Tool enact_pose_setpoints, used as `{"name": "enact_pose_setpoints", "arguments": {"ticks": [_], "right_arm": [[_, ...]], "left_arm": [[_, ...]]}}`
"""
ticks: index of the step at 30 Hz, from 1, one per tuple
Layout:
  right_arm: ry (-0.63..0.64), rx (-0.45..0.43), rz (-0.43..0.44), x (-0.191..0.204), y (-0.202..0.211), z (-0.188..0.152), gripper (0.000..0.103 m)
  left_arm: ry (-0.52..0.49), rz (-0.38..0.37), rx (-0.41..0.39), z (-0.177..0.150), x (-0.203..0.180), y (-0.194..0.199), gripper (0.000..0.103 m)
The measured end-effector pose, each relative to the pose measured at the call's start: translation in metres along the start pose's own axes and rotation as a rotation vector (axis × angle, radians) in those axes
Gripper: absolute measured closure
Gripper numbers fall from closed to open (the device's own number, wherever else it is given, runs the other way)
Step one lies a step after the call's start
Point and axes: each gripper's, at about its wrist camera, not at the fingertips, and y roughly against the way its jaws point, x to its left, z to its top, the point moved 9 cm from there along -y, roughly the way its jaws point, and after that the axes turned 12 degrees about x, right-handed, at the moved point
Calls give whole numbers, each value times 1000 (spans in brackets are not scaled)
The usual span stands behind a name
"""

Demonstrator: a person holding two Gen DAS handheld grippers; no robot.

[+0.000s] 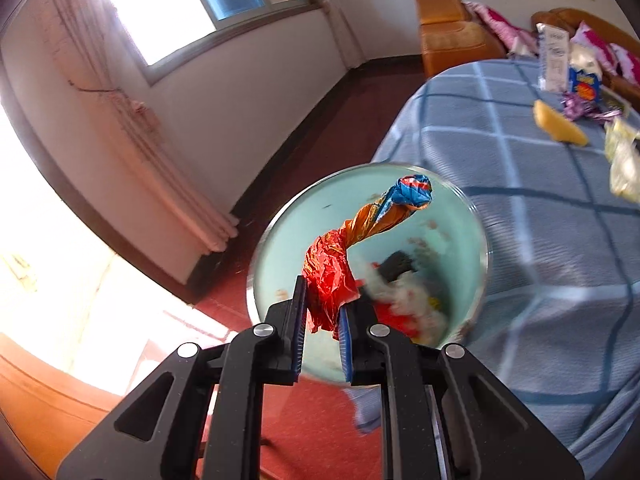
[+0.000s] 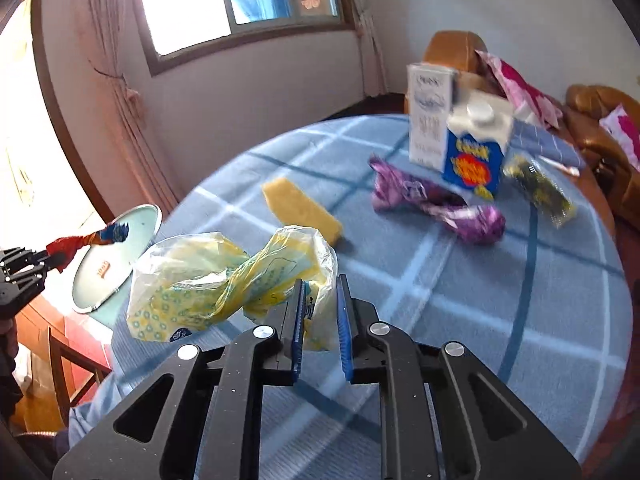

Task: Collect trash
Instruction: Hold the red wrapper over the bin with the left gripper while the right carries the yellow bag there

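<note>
Fingers (image 1: 347, 320) pinch wrapper (image 1: 360, 240) over bin (image 1: 280, 256) (contents visible).

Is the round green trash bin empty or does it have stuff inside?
Not empty. The pale green round bin has crumpled white and red scraps lying at its bottom.

print on white box (image 2: 429, 114), blue carton (image 2: 474, 162), bin (image 2: 116, 264), all illegible

This is a lived-in home, likely a sitting room. A window (image 2: 240, 0) with pink curtains (image 1: 132, 120) sits in plain white walls above a red floor (image 1: 320, 152). An orange-brown sofa (image 1: 448, 32) carries pink patterned cushions (image 2: 516, 88). The round counter (image 2: 460, 280) wears a blue checked cloth, strewn with food wrappers and cartons (image 2: 472, 148).
</note>
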Motion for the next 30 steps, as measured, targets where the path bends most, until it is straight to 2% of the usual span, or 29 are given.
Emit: {"name": "enact_pose_setpoints", "arguments": {"ticks": [12,20,30], "right_arm": [[142,-30,-10,59,-30,51,87],[214,-38,-2,101,-57,80,87],[297,-45,1,137,-74,98,87]], "left_arm": [[64,62,43,-17,44,-14,89],[69,104,59,-22,58,-23,89],[91,148,60,-25,79,-25,89]]}}
